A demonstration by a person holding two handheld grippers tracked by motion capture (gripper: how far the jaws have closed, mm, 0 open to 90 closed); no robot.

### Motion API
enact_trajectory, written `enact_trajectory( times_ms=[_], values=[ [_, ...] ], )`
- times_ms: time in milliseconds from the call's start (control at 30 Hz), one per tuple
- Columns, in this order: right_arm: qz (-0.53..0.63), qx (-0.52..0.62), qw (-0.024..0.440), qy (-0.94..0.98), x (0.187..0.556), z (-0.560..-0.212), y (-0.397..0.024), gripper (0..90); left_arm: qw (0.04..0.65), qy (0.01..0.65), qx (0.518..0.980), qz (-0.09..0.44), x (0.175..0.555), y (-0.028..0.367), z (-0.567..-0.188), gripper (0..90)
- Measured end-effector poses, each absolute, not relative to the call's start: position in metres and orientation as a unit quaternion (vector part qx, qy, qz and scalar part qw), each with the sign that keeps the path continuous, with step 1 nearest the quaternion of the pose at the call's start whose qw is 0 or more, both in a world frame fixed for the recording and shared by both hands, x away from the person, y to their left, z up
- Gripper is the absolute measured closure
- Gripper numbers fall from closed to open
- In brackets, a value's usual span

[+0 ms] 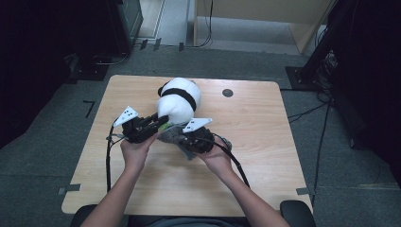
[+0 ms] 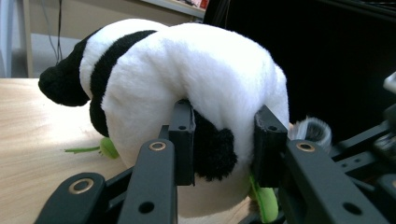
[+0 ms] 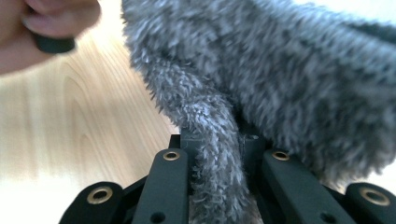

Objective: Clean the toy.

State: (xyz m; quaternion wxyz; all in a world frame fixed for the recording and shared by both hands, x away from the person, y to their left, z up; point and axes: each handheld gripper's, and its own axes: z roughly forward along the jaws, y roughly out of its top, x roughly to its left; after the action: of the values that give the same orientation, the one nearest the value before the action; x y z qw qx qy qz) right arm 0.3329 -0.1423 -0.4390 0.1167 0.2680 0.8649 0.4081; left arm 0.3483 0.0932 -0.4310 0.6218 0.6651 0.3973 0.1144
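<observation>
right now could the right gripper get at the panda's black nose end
Probably not. The right gripper is shut on the grey fuzzy cloth, and the panda's white body lies between it and the black nose end on the far side.

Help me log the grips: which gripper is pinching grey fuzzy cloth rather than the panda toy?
The right gripper: its jaws clamp a fold of the grey fuzzy cloth. The left gripper squeezes the panda toy.

Both hands in, grippers side by side

Left gripper has its jaws clamped partway; right gripper is pinched nearly closed, forearms angling inward.
</observation>
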Motion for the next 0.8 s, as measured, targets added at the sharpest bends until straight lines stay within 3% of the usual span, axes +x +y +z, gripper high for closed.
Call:
enact_trajectory(
  times_ms=[367, 800],
  values=[
    [0.38, 0.291, 0.112, 0.871, 0.346, -0.456, -0.162, 78.4, 0.622, 0.388, 0.668, 0.13, 0.348, 0.097, -0.43, 66.9],
    [0.402, 0.335, 0.133, 0.842, 0.351, -0.443, -0.208, 78.0, 0.609, 0.398, 0.666, 0.165, 0.354, 0.115, -0.43, 66.9]
  ],
)
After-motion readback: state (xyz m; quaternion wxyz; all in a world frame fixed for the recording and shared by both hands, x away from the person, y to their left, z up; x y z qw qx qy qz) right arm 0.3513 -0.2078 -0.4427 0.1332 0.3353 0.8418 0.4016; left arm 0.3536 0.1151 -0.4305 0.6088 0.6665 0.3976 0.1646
